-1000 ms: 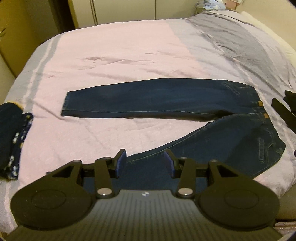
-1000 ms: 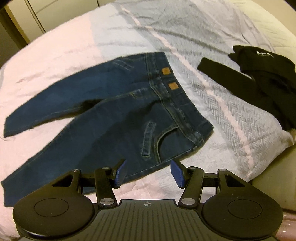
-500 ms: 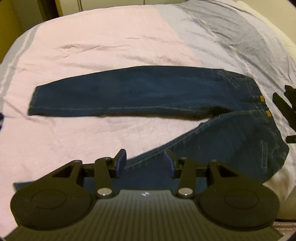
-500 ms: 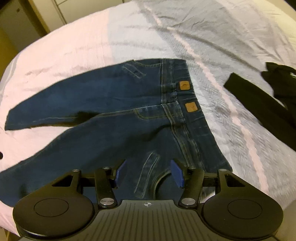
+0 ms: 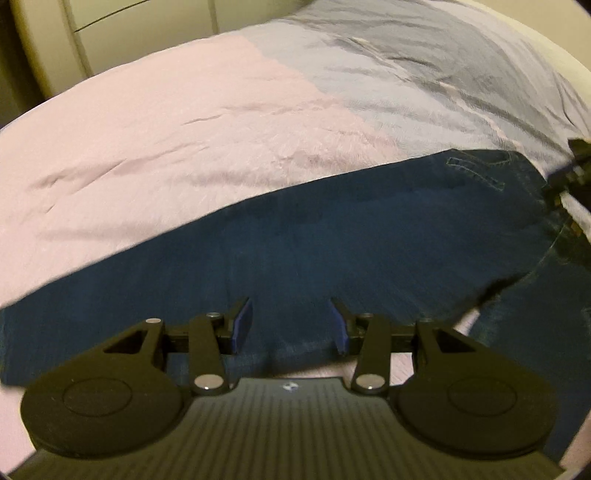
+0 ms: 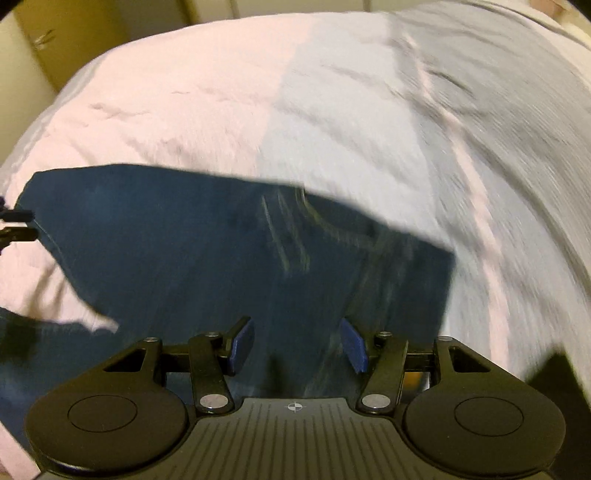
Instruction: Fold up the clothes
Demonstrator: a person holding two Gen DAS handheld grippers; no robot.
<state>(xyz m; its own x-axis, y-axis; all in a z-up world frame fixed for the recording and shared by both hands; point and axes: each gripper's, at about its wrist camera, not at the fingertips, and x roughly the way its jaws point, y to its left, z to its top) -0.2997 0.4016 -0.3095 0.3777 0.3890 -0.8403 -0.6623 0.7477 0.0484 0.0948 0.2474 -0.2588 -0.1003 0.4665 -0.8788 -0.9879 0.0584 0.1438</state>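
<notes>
On bed (image 5: 221, 122): jeans (image 5: 332, 236) spread flat, legs splayed toward 9 o'clock. Both grippers, left (image 5: 291, 325) and right (image 6: 297, 343), now swooped low over denim, jaws parted, grasping nothing. Legs not yet stacked; pinch likely imminent.

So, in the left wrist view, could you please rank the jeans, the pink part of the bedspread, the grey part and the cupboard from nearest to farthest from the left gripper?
1. Jeans: directly beneath and ahead of the open left gripper.
2. Pink part of the bedspread: beyond the jeans, centre-left.
3. Grey part: upper right, farther back.
4. Cupboard: past the bed's far edge, top left.
</notes>
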